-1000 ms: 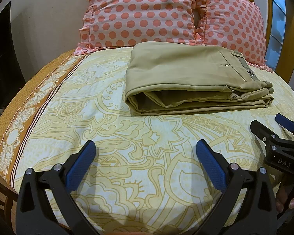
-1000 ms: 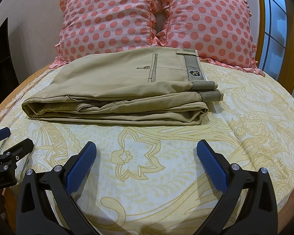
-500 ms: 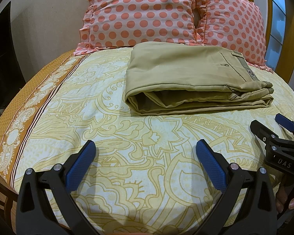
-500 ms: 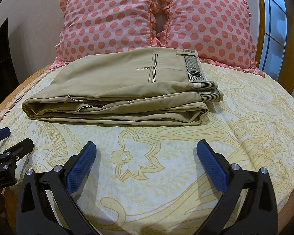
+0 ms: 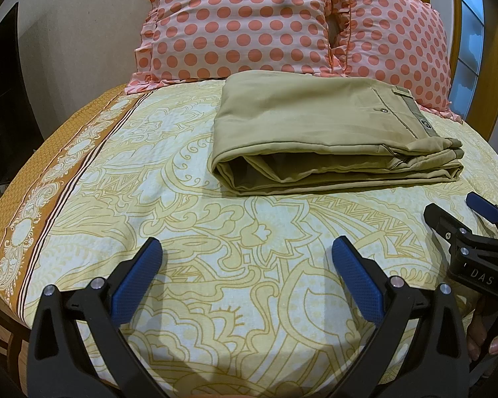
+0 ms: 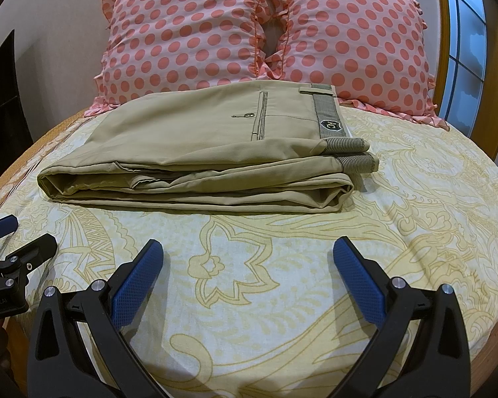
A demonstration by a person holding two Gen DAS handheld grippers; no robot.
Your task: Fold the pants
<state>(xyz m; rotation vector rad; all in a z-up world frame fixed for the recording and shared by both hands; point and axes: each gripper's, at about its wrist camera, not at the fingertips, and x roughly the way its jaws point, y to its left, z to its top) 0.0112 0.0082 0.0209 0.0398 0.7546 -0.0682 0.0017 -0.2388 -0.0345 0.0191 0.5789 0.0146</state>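
Khaki pants point(image 5: 318, 122) lie folded on the bed point(image 5: 149, 199), pillows point(image 6: 249, 30) at 12 o'clock. Left tongs point(image 5: 245, 265) wide, empty. Right tongs point(image 6: 247, 265) wide, empty.

Left gripper point(image 5: 245, 252) and right gripper point(image 6: 247, 252) gape, seemingly level.

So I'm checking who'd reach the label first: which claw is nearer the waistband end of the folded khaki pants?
Right. The right claw faces the waistband nearly head-on; the left claw sits toward the folded khaki pants' opposite end. Neither touches them.
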